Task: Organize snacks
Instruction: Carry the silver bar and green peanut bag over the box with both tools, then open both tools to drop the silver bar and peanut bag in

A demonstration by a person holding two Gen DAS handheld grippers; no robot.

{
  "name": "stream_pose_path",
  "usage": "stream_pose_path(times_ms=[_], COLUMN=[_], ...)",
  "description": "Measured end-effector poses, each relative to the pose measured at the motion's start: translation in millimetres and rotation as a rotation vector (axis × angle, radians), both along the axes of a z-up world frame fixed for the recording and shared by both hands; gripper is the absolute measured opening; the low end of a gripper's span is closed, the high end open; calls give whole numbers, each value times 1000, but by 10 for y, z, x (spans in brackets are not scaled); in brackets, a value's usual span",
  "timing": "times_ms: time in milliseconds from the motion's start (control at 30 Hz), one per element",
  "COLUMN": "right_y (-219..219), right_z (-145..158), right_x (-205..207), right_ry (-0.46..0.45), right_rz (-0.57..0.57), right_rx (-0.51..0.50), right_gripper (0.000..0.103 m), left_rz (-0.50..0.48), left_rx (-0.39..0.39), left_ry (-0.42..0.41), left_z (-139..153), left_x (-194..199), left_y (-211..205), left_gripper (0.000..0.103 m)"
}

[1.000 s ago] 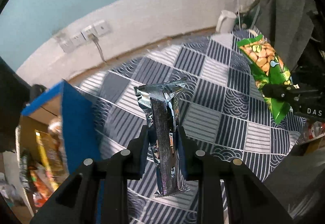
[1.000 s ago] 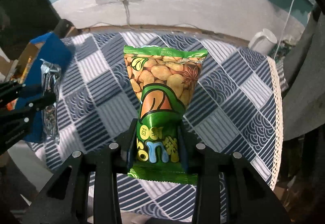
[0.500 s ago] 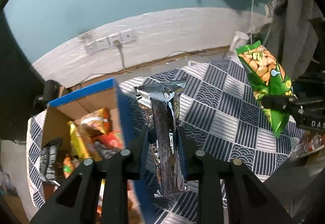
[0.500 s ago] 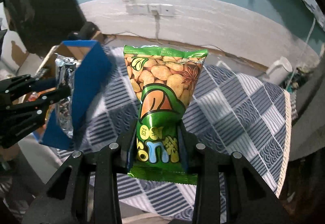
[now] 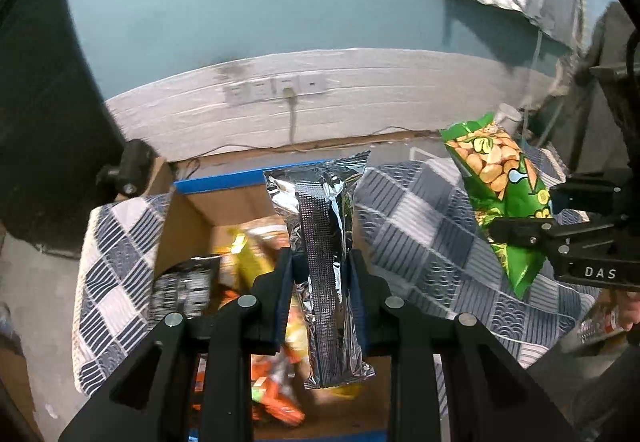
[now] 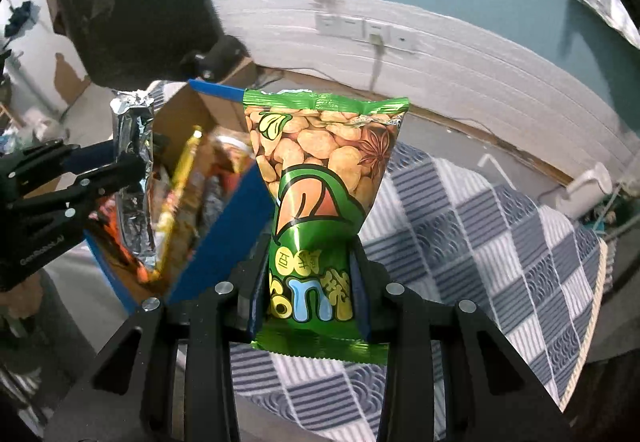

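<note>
the left gripper (image 5: 320, 274) clamps a silver packet (image 5: 320, 242) over the box (image 5: 216, 177); the right gripper (image 6: 310, 282) clamps a green bag (image 6: 320, 181) beside the box. each should be lowered well inside before letting go.

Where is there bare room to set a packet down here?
The checked cloth right of the box's blue wall lies bare out to the white mug. The cardboard box is crowded with snack packets, with only bare floor near its front.
</note>
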State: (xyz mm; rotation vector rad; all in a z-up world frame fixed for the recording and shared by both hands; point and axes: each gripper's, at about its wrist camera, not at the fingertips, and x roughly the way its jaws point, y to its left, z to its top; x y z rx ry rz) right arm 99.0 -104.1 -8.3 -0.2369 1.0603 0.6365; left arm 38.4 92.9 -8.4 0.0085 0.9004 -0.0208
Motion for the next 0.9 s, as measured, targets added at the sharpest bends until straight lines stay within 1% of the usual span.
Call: stream_pose_path(times_ms=[167,300,533,667,767,800,833,867,900], right_y=[377,657,1056,1192,1242,1247,1247,1244,1231], right_z=[-36,-97,-225,-317,-341,-330,-311,-295,-269], right_x=[67,131,178,230,262,259,258,256,253], right_ry=[17,36,64,93,117,114,103,96,87], right_rz=[33,54,88,102,98,94,92,85,80], right_rx=[0,5,-2,20,52,55,60,58,61], right_gripper=[34,34,34,34,37,40,45,47,52], left_rz=[50,92,120,124,127,133,139,144,149], left_rx=[-9,17,-53,-63,-65,-60,-52,-46,-45], left_ry=[16,22,64,75,84,85,87,91,95], left_z=[-79,-170,-348,-391,-431,-434,-439,-444,-449], left_x=[25,52,102,88,72,71,61,52,50], left_y=[319,517,731,784,808,819,827,839,859], left_gripper=[26,26,27,28,30,31,34,39,43])
